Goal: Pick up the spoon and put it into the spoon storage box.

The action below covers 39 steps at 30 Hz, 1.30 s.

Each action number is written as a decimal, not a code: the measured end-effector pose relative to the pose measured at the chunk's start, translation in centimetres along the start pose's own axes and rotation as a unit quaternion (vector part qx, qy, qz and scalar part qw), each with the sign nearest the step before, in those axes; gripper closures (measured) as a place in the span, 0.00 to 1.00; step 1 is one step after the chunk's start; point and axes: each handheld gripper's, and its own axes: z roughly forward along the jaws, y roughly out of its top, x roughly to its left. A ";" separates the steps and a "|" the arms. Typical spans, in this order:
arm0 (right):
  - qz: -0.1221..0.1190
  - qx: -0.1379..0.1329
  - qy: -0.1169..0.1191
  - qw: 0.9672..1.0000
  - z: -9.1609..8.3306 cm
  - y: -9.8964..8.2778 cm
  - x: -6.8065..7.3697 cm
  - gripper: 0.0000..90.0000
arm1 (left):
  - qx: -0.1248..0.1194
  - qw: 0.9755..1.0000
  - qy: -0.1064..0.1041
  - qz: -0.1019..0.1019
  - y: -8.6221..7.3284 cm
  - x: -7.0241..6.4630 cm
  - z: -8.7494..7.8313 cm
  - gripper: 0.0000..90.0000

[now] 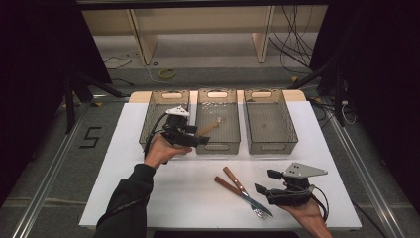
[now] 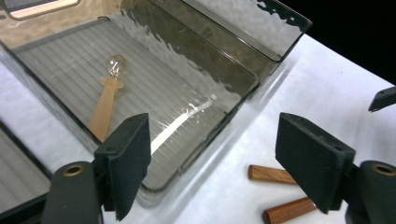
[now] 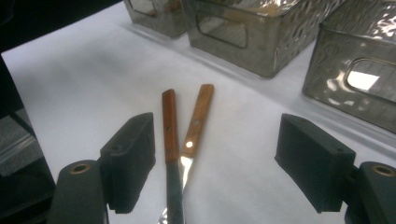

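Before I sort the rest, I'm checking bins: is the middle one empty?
Not empty. The middle bin holds one wooden-handled spoon lying flat on its ribbed floor.

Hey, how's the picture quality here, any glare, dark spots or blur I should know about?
High view: the white table is evenly lit while the surroundings fall to near black. Left gripper view: a bright streak of glare lies on the ribbed floor of the middle bin, whose rippled walls distort what's behind them. Right gripper view: a small glint on one wooden handle, and the blades blur near the bottom edge.
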 end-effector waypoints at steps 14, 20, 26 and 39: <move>-0.025 0.053 0.019 0.998 1.2 1.8 0.5 0.32 | -0.024 1.000 -0.001 0.008 -3.4 -1.2 -1.3 0.25; -0.033 0.071 0.025 0.997 2.0 2.7 0.9 0.31 | -0.034 0.999 0.000 0.010 -4.9 -1.6 -2.0 0.24; -0.037 0.086 0.030 0.995 2.8 3.2 1.1 0.31 | -0.043 0.999 -0.001 0.006 -6.0 -1.9 -2.7 0.24; -0.043 0.123 0.035 0.991 4.0 3.7 1.4 0.31 | -0.044 0.999 -0.001 0.016 -8.1 -2.6 -3.2 0.22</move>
